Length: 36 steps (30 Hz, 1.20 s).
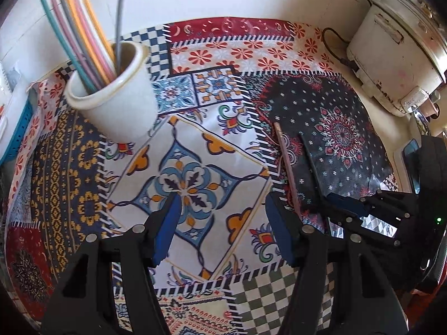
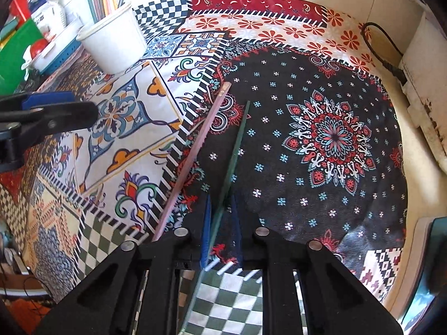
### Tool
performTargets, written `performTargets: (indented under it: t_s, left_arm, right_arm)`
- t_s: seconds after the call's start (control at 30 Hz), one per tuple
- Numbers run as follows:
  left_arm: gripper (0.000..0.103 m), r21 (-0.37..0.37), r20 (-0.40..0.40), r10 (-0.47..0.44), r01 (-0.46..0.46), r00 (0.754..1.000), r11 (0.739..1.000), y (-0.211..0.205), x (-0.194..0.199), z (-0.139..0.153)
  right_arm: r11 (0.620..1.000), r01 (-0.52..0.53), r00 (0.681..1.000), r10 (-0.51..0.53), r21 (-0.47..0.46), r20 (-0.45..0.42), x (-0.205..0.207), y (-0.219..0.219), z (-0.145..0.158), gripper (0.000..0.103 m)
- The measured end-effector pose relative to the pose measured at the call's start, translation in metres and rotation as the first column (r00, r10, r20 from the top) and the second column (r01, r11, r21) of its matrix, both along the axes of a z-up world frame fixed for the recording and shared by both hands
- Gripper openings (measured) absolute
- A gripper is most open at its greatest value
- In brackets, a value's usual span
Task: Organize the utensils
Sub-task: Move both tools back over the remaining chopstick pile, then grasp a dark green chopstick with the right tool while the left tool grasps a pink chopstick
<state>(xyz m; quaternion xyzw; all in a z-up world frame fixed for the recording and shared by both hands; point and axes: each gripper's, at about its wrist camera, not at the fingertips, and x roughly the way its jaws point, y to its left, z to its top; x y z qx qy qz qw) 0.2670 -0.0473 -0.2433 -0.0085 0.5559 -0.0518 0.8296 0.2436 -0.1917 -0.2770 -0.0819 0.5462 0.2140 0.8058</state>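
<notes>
Green chopstick (image 2: 234,150) between right gripper (image 2: 220,223) fingers.

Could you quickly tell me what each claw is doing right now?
Left claw: open, holding nothing.
Right claw: shut on the green chopstick.

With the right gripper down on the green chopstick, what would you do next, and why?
Probably lift the right gripper straight up: it appears shut on the green chopstick, which still lies on the tablecloth beside the pink chopstick. Then carry it to the cup holding the others.
</notes>
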Motion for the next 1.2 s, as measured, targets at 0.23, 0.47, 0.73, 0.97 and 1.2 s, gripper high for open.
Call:
performTargets:
  t_s: [0.23, 0.47, 0.73, 0.97, 1.2]
  left_arm:
    - [0.061, -0.029, -0.037, -0.055, 0.054, 0.998, 0.998, -0.029, 0.014, -0.015]
    - [0.047, -0.047, -0.061, -0.107, 0.104, 0.992, 0.993, -0.052, 0.023, -0.029]
    - [0.03, -0.048, -0.103, -0.15, 0.146, 0.983, 0.988, -0.072, 0.037, -0.042]
    - [0.028, -0.045, -0.09, -0.131, 0.127, 0.987, 0.991, -0.075, 0.045, -0.047]
    - [0.028, -0.024, -0.072, -0.142, 0.14, 0.987, 0.99, -0.077, 0.049, -0.046]
  right_arm:
    - [0.999, 0.017, 1.0, -0.016, 0.039, -0.016, 0.002, -0.034, 0.001, 0.007]
    - [0.997, 0.055, 0.997, -0.052, 0.055, -0.056, 0.008, -0.069, 0.003, 0.007]
    - [0.994, 0.09, 0.991, -0.082, 0.069, -0.103, 0.008, -0.076, 0.003, 0.007]
    - [0.994, 0.084, 0.994, -0.078, 0.073, -0.081, 0.002, -0.074, 0.002, 0.015]
    - [0.991, 0.106, 0.993, -0.102, 0.082, -0.051, 0.013, -0.064, 0.0, 0.015]
